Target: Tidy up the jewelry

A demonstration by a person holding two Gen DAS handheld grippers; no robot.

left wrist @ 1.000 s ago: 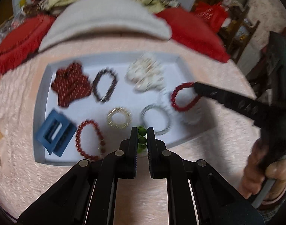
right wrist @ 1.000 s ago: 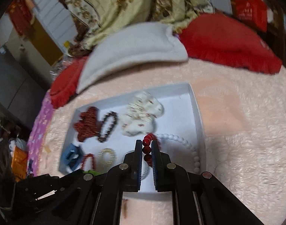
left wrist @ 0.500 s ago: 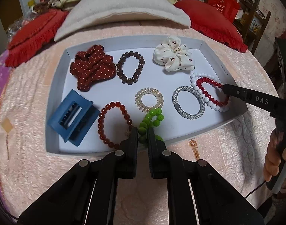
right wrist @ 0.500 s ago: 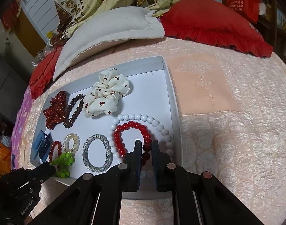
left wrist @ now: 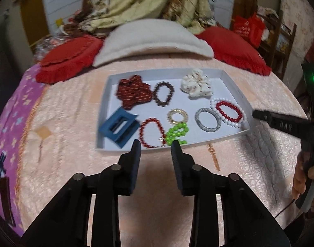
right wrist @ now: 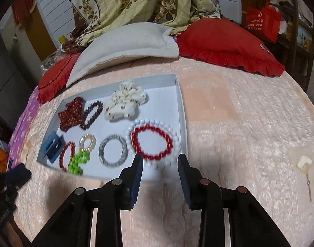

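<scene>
A white tray point(left wrist: 235, 84) lies on the peach bedspread and holds several jewelry pieces. A green bead bracelet point(left wrist: 176, 133) lies near its front edge, and a red bead bracelet point(left wrist: 229, 111) lies inside a white bead bracelet point(left wrist: 213, 103) at the right. In the right wrist view the tray point(right wrist: 182, 111) shows the red bracelet point(right wrist: 150, 142) and green bracelet point(right wrist: 77, 161). My left gripper point(left wrist: 155, 150) is open and empty just in front of the tray. My right gripper point(right wrist: 160, 162) is open and empty above the tray's front right edge.
The tray also holds a blue hair claw point(left wrist: 117, 127), a dark red scrunchie point(left wrist: 133, 91), a brown bead bracelet point(left wrist: 163, 93), a cream scrunchie point(left wrist: 197, 85), a gold coil tie point(left wrist: 177, 115), a grey braided ring point(left wrist: 207, 119) and a dark red bracelet point(left wrist: 150, 132). Pillows point(left wrist: 152, 39) lie behind.
Both grippers opened, letting go of the green bracelet and the red bracelet, which now lie in the tray. Both grippers pulled back toward the front of the tray.
</scene>
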